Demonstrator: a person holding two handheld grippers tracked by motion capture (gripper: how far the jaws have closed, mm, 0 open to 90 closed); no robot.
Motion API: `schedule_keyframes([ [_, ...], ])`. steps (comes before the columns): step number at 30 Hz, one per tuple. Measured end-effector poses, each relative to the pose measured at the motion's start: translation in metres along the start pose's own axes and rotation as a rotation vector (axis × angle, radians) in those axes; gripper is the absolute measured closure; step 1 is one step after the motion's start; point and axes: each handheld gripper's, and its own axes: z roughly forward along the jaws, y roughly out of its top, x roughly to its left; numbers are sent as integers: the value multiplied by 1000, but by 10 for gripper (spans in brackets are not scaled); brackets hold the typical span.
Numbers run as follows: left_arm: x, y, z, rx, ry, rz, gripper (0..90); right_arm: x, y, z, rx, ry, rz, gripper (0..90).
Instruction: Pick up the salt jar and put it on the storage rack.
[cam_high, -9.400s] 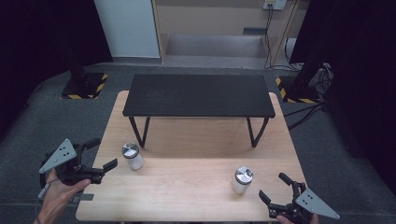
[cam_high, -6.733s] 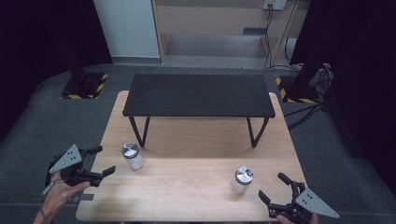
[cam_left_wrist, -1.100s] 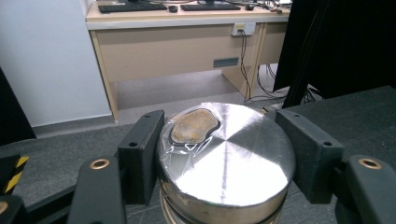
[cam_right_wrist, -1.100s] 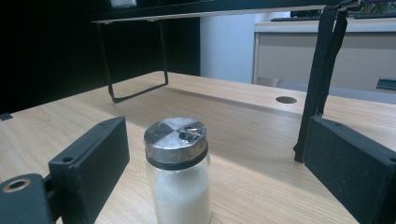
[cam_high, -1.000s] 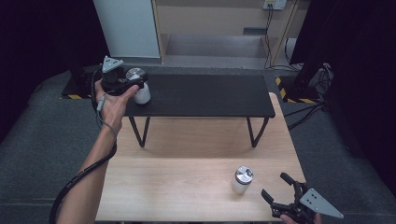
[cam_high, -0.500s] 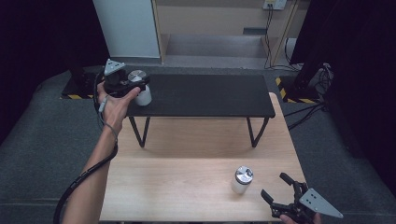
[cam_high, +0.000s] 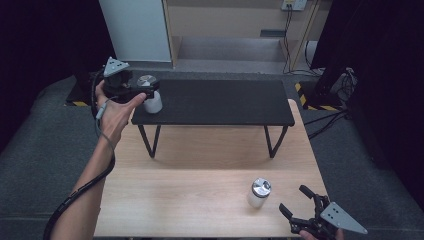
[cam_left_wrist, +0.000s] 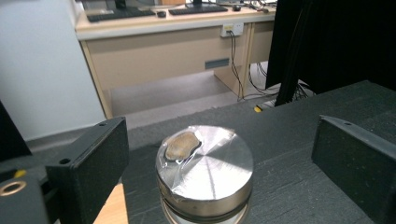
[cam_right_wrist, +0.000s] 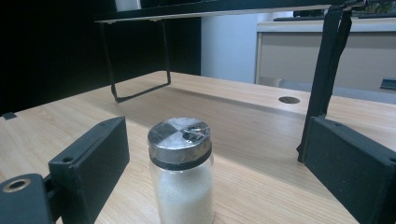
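A white shaker with a metal lid (cam_high: 153, 104) stands on the left end of the black shelf (cam_high: 220, 100). My left gripper (cam_high: 146, 91) is around it, and its jaws have just been opening. In the left gripper view they stand wide on both sides of the lid (cam_left_wrist: 205, 170) without touching it. A second shaker (cam_high: 259, 193) stands on the wooden table (cam_high: 190, 195) at the front right. My right gripper (cam_high: 292, 199) is open just behind it. In the right gripper view this shaker (cam_right_wrist: 181, 182) stands between the spread jaws, untouched.
The black shelf rests on thin metal legs (cam_high: 150, 141) across the table's back half. Beyond it are a white cabinet (cam_high: 135, 30), a beige desk (cam_high: 235, 20) and floor cables (cam_high: 320, 75). Grey carpet surrounds the table.
The left gripper's jaws have opened off the shaker, which now stands free on the shelf, and the hand has drawn back a little. The right gripper has not moved.
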Motion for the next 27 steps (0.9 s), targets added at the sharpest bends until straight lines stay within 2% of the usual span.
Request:
schedule_keyframes([
  [4, 1, 2, -11, -38, -31, 1, 36, 0, 0, -1, -2, 1, -2, 72],
  [7, 0, 4, -19, -48, -66, 24, 36, 0, 0, 0, -2, 0, -1, 72],
  [12, -2, 2, -27, -54, -119, 36, 36, 1, 0, -1, -4, 2, -2, 72],
  [21, -4, -19, -40, -85, -214, 31, 39, 1, 1, -1, -5, 3, -9, 72],
  [27, 0, -42, -42, -116, -305, 59, 47, 1, 1, -1, -3, 3, -10, 72],
])
